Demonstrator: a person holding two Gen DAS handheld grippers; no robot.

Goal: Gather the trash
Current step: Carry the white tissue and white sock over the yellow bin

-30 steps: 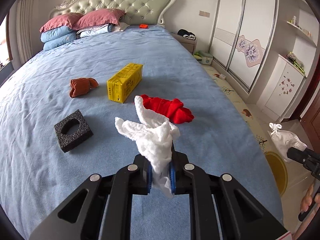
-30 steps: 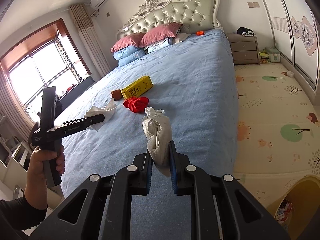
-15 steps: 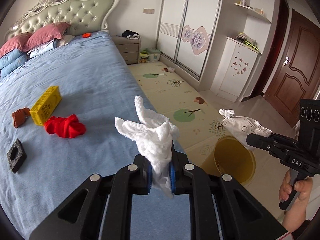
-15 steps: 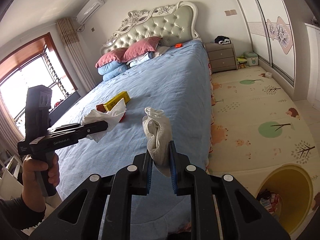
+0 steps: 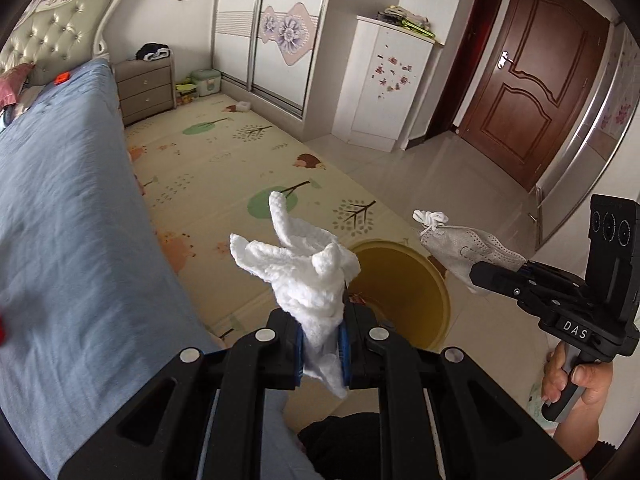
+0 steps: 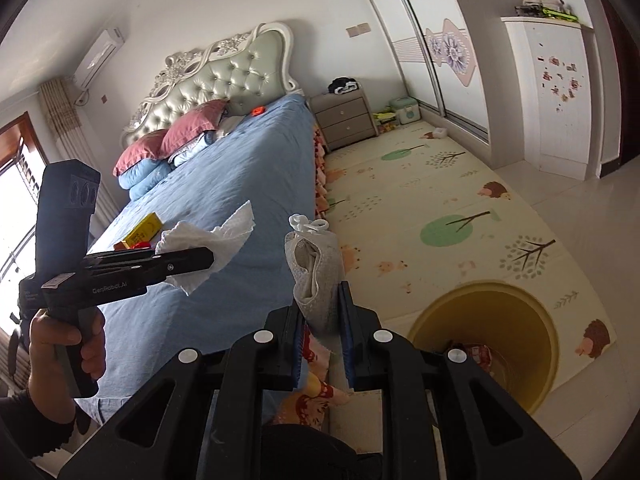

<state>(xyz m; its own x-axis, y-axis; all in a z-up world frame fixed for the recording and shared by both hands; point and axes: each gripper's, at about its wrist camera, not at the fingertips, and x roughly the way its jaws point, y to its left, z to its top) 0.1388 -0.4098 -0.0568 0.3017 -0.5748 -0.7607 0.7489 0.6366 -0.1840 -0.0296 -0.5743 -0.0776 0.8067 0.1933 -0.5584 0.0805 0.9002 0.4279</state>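
Note:
My left gripper [image 5: 322, 340] is shut on a crumpled white tissue [image 5: 304, 276] and holds it in the air near the rim of a yellow trash bin [image 5: 416, 300] on the floor. My right gripper [image 6: 322, 344] is shut on a white face mask [image 6: 316, 272], left of the same bin [image 6: 516, 320], which holds some trash. The mask [image 5: 460, 248] and the right gripper [image 5: 496, 276] show at the right of the left wrist view. The tissue [image 6: 212, 240] and left gripper [image 6: 200, 258] show at the left of the right wrist view.
The blue bed [image 6: 224, 200] lies to the left, with a yellow box [image 6: 144, 230] and a red item on it. A patterned play mat [image 5: 224, 172] covers the floor. A nightstand [image 5: 146, 88], wardrobe [image 5: 276, 36] and brown door [image 5: 532, 80] stand beyond.
Both grippers have swung from over the bed towards the floor beside it. The yellow bin is now close below both. Each still holds its item.

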